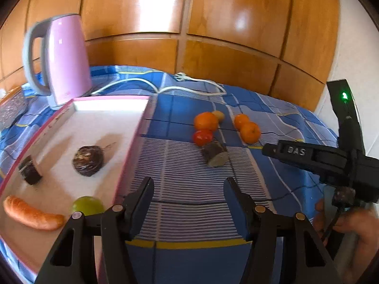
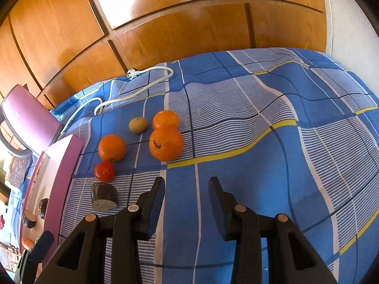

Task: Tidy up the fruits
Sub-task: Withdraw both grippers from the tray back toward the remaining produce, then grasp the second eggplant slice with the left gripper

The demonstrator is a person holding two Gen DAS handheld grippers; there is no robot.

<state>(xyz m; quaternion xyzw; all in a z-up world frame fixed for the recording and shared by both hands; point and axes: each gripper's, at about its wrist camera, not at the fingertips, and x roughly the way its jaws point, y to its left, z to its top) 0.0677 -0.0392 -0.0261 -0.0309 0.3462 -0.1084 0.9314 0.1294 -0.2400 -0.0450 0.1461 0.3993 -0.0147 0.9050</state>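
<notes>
Three oranges (image 2: 166, 143) (image 2: 112, 147) (image 2: 165, 119), a red tomato (image 2: 104, 171), a small yellowish fruit (image 2: 138, 125) and a dark cut piece (image 2: 103, 196) lie on the blue checked cloth. The same group shows in the left wrist view, with an orange (image 1: 206, 121), the tomato (image 1: 202, 137) and the cut piece (image 1: 215, 153). A pink-rimmed white tray (image 1: 139, 123) holds a dark round fruit (image 1: 88, 160), a dark cut piece (image 1: 30, 170), a green fruit (image 1: 87, 205) and a carrot (image 1: 33, 213). My left gripper (image 1: 188, 184) is open and empty beside the tray. My right gripper (image 2: 187, 184) is open and empty, just in front of the oranges.
A pink kettle (image 1: 62, 59) stands behind the tray, its white cord (image 1: 165, 87) trailing across the cloth. Wooden panels (image 1: 213, 23) back the table. The right gripper's body (image 1: 331, 161) reaches in from the right in the left wrist view.
</notes>
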